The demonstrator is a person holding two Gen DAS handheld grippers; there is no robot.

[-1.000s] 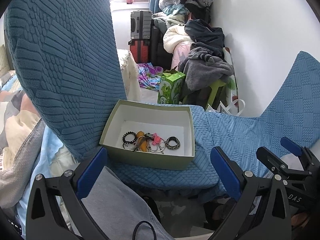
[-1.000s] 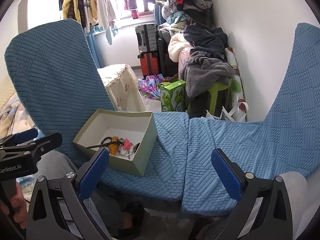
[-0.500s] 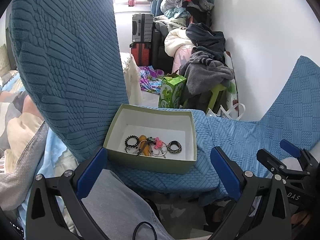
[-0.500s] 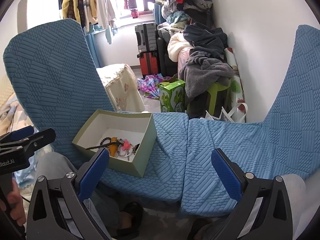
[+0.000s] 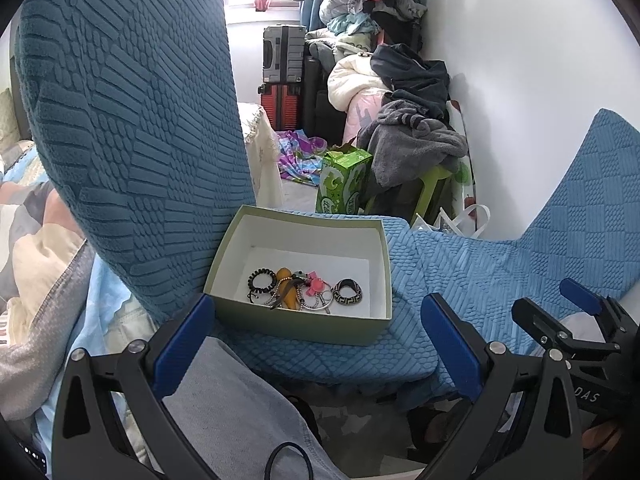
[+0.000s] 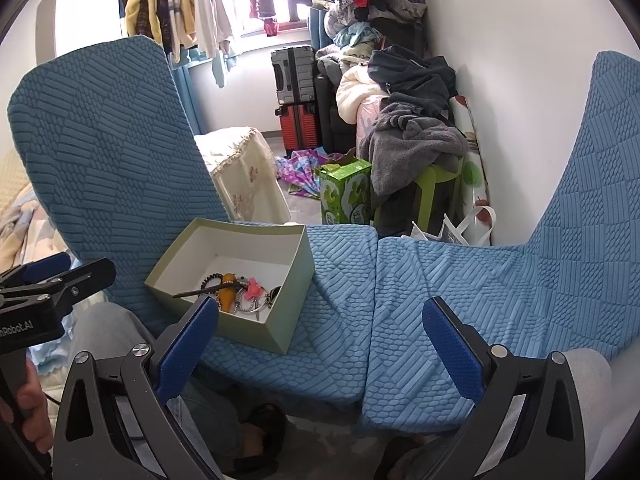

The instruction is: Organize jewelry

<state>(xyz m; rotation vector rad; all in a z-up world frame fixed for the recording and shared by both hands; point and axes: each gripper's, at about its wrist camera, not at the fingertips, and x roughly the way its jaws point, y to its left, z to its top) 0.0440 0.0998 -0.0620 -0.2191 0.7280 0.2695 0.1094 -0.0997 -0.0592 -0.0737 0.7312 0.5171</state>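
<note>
A pale green open box [image 5: 297,325] sits on a blue chair seat. Inside it lies a heap of jewelry: a black beaded bracelet [image 5: 262,280], an orange piece [image 5: 286,289], a pink piece [image 5: 316,285] and a black-and-white patterned ring [image 5: 349,291]. My left gripper [image 5: 316,334] hovers just in front of the box, open and empty. From the right wrist, the box [image 6: 256,332] and jewelry [image 6: 240,294] lie to the left of my right gripper [image 6: 320,336], which is open and empty over the seat's front edge.
Two blue textured chairs stand side by side, with a tall backrest [image 5: 132,120] left of the box and a second seat [image 6: 460,280] on the right. A person's grey trouser leg [image 5: 240,400] lies below. Behind are a green carton [image 5: 344,184], piled clothes [image 5: 412,128] and suitcases [image 5: 282,64].
The left wrist view has drifted a little, so the box sits slightly lower and further right in it. Both grippers stay open and nothing was picked up.
</note>
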